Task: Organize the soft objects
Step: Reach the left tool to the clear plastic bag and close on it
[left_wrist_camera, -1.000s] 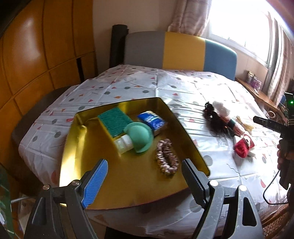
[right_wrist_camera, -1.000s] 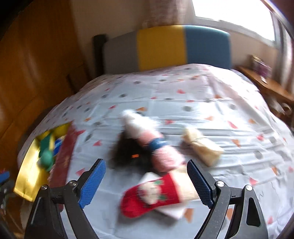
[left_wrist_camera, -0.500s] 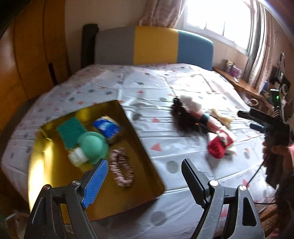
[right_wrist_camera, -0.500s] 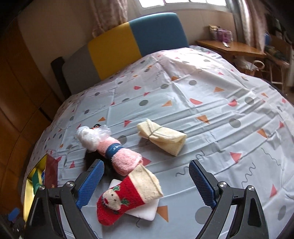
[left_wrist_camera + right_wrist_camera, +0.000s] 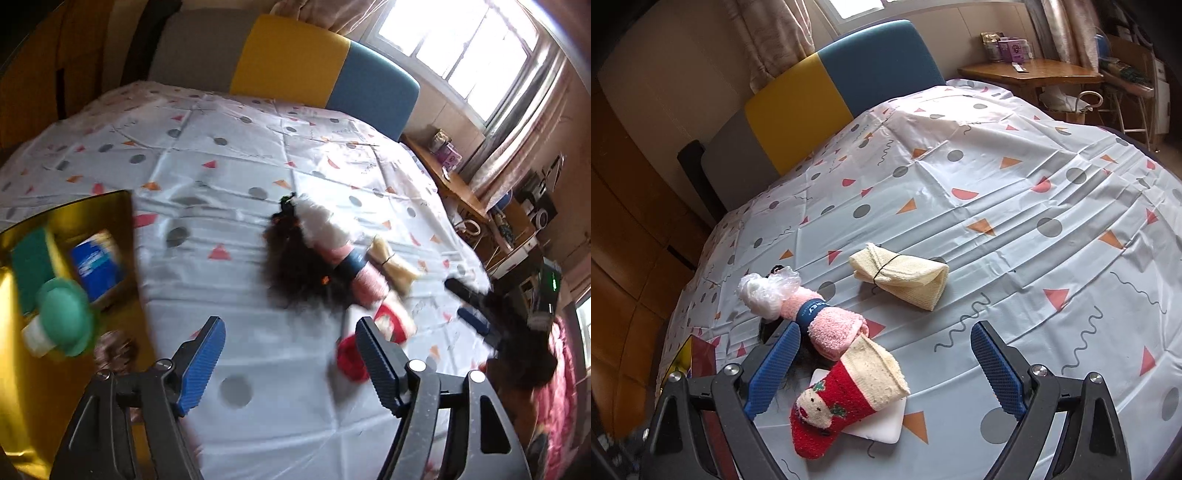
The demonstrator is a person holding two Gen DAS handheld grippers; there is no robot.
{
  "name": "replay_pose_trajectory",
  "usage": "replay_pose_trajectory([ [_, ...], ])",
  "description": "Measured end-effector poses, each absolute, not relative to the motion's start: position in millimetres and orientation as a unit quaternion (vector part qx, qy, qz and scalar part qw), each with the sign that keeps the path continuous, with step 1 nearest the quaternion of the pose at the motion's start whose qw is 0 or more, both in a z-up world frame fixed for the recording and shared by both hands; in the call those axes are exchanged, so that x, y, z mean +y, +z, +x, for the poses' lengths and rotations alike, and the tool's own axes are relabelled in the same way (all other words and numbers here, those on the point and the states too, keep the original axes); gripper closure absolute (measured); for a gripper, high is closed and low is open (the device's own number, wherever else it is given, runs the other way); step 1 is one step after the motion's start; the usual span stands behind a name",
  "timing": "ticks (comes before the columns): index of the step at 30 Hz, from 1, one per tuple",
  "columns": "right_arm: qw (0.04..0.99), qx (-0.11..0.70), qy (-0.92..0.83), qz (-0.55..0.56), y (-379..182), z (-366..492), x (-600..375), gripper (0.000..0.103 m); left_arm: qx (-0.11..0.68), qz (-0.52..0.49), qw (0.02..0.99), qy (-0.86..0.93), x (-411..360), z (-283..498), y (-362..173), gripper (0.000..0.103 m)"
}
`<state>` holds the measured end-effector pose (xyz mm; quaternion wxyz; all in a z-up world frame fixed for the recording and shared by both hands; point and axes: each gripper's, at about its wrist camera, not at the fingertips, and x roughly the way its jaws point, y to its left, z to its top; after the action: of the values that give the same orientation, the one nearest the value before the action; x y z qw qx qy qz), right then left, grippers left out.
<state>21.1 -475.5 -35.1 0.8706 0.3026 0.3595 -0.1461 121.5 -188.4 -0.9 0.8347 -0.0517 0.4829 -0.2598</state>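
Observation:
A red Christmas sock (image 5: 846, 398) lies on a white pad (image 5: 882, 424) on the patterned tablecloth. It sits low between the jaws of my right gripper (image 5: 884, 332), which stands open without touching it. Beyond it are a pink rolled towel (image 5: 831, 325) with a white puff (image 5: 764, 291), a black furry item (image 5: 295, 273) and a cream tied cloth (image 5: 901, 273). My left gripper (image 5: 291, 362) hovers over bare cloth between the pile and the gold tray (image 5: 55, 406). Its jaws are closing with nothing between them. The tray holds a green sponge (image 5: 31, 266), a blue pack (image 5: 98, 266), a green cap (image 5: 64, 317) and a scrunchie (image 5: 114, 350).
A grey, yellow and blue headboard (image 5: 849, 85) stands at the far side. A wooden side table (image 5: 1034, 74) with small boxes is at the back right, and wood panelling (image 5: 620, 221) runs along the left. The right gripper (image 5: 472, 306) shows at the left wrist view's right edge.
The left wrist view has swung right, from over the tray toward the pile, and its jaws have narrowed. The right gripper has rolled and now sits lower over the sock.

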Motion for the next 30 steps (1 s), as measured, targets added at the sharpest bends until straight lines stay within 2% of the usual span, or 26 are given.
replay_pose_trajectory([
  [3, 0.87, 0.36, -0.141, 0.305, -35.9, 22.1, -475.3, 0.009, 0.494, -0.068, 0.826, -0.262, -208.5, 139.9, -7.5, 0.031],
  [4, 0.869, 0.362, -0.139, 0.307, -36.7, 22.4, -476.0, 0.009, 0.494, -0.073, 0.826, -0.262, -213.6, 145.4, -8.8, 0.034],
  [5, 0.867, 0.364, -0.136, 0.311, -37.8, 22.8, -476.6, 0.009, 0.494, -0.074, 0.828, -0.256, -220.0, 152.3, -11.3, 0.042],
  [7, 0.866, 0.364, -0.134, 0.316, -38.9, 23.0, -477.8, 0.009, 0.501, -0.081, 0.825, -0.249, -230.6, 166.8, -17.6, 0.047],
  [23, 0.852, 0.371, -0.131, 0.345, -47.2, 25.1, -485.8, 0.008, 0.544, -0.122, 0.8, -0.22, -292.7, 246.2, -62.0, 0.047],
  [24, 0.852, 0.372, -0.131, 0.344, -47.8, 25.5, -485.9, 0.008, 0.543, -0.126, 0.798, -0.23, -294.9, 247.2, -63.3, 0.051],
  [25, 0.852, 0.372, -0.132, 0.343, -48.6, 25.9, -486.0, 0.008, 0.543, -0.129, 0.795, -0.239, -296.3, 246.8, -63.4, 0.065],
  [30, 0.853, 0.379, -0.135, 0.333, -50.8, 28.0, -485.5, 0.008, 0.521, -0.105, 0.804, -0.268, -291.2, 229.9, -51.9, 0.07],
])
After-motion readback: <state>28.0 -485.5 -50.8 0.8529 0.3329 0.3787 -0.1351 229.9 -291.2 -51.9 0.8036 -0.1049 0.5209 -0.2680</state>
